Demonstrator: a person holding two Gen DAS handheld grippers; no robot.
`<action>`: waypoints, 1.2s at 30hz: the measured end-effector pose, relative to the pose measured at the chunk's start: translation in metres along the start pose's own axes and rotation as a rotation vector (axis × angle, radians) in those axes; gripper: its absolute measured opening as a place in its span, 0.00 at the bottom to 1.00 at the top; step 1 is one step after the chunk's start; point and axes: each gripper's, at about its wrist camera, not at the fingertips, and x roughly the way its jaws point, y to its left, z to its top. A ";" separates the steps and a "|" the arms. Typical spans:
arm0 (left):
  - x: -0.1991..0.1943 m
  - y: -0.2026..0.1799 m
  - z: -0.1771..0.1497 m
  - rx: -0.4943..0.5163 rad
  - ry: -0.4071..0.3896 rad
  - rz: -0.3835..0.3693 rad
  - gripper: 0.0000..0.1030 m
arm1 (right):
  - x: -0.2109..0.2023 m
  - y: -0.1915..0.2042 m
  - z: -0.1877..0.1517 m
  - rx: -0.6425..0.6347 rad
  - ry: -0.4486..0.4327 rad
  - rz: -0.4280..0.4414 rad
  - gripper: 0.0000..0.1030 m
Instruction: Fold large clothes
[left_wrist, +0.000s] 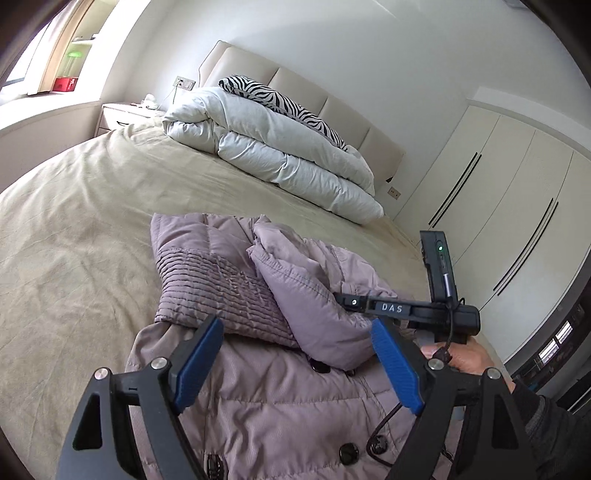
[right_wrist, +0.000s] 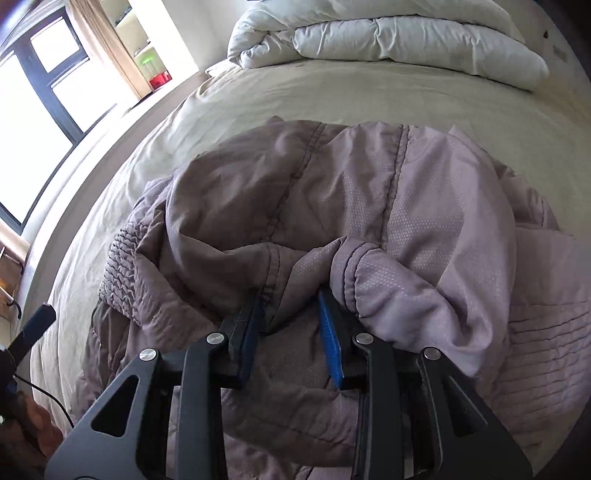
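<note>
A mauve quilted coat with dark buttons lies on the beige bed, a sleeve folded across its front. My left gripper is open and empty, hovering just above the coat's chest. My right gripper shows at the right of the left wrist view, held by a hand. In the right wrist view the right gripper has its blue pads closed on a bunched fold of the coat near a cuff, and holds it.
A folded white duvet and a zebra pillow lie at the headboard. A nightstand stands at the far left. White wardrobes line the right. A window is beyond the bed's left edge.
</note>
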 end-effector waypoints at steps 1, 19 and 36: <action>-0.010 -0.001 -0.006 0.009 0.007 0.010 0.85 | -0.023 0.004 -0.003 -0.010 -0.073 -0.010 0.29; -0.193 0.055 -0.102 -0.123 0.170 0.120 0.94 | -0.314 0.056 -0.223 -0.085 -0.456 0.028 1.00; -0.202 0.072 -0.202 -0.233 0.514 0.037 0.82 | -0.348 -0.095 -0.424 0.433 -0.135 0.029 1.00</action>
